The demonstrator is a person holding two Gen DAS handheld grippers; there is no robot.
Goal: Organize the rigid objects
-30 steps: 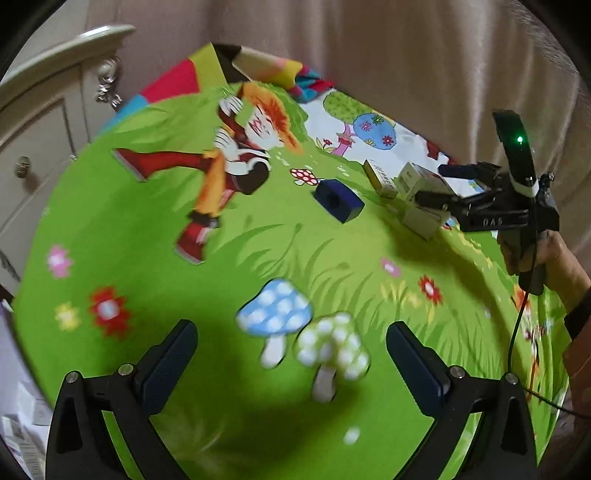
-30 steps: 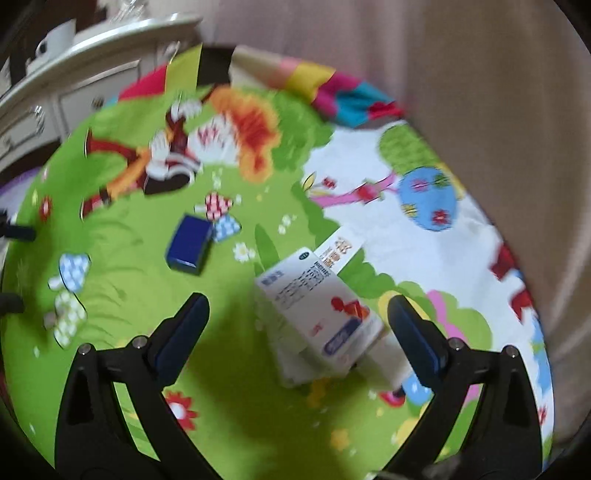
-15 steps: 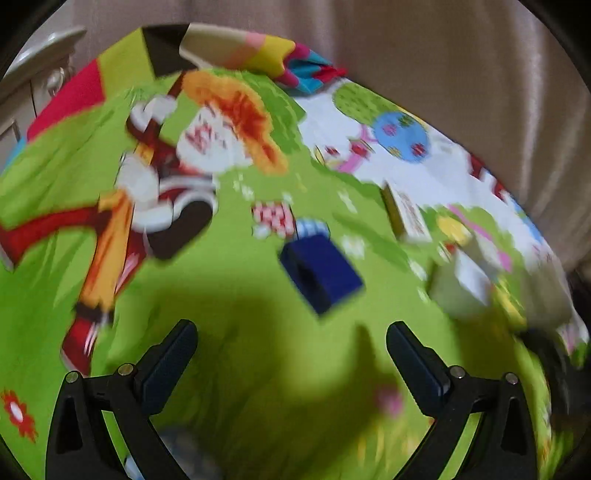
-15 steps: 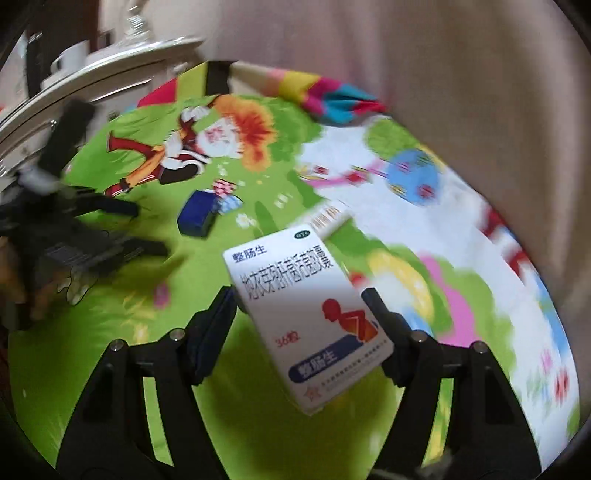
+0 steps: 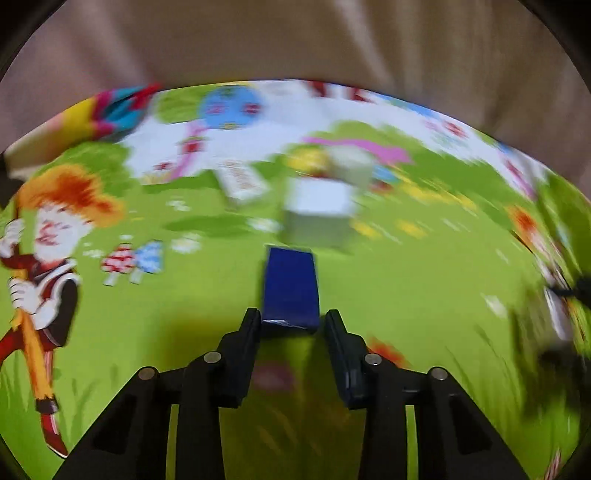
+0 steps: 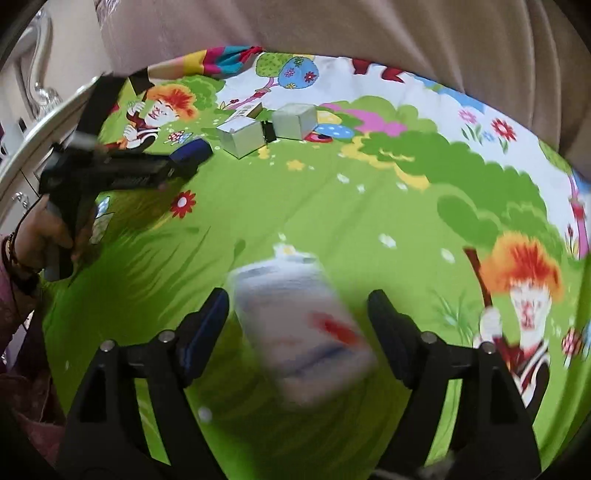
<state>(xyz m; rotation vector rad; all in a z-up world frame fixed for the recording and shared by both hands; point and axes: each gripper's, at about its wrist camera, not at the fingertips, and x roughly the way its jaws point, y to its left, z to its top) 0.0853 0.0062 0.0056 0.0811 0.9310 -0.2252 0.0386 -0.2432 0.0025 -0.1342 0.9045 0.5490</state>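
My left gripper (image 5: 290,323) is shut on a dark blue box (image 5: 290,286), its jaws pressed on the near end; it also shows in the right wrist view (image 6: 190,155). My right gripper (image 6: 299,310) is open, its jaws apart from a blurred white medicine box (image 6: 301,328) lying between them on the green cartoon sheet (image 6: 295,206). Two white boxes (image 6: 243,136) (image 6: 295,120) and a flat carton (image 6: 246,110) sit further back. In the left wrist view they show blurred just past the blue box (image 5: 317,212).
A beige curtain (image 6: 406,33) hangs behind the sheet. A white cabinet edge (image 6: 33,122) stands at the left. The person's left hand (image 6: 40,232) holds the left gripper's handle.
My left gripper has moved up to the blue box and shut on it. My right gripper carried the medicine box to the right and opened; the box now lies between its jaws.
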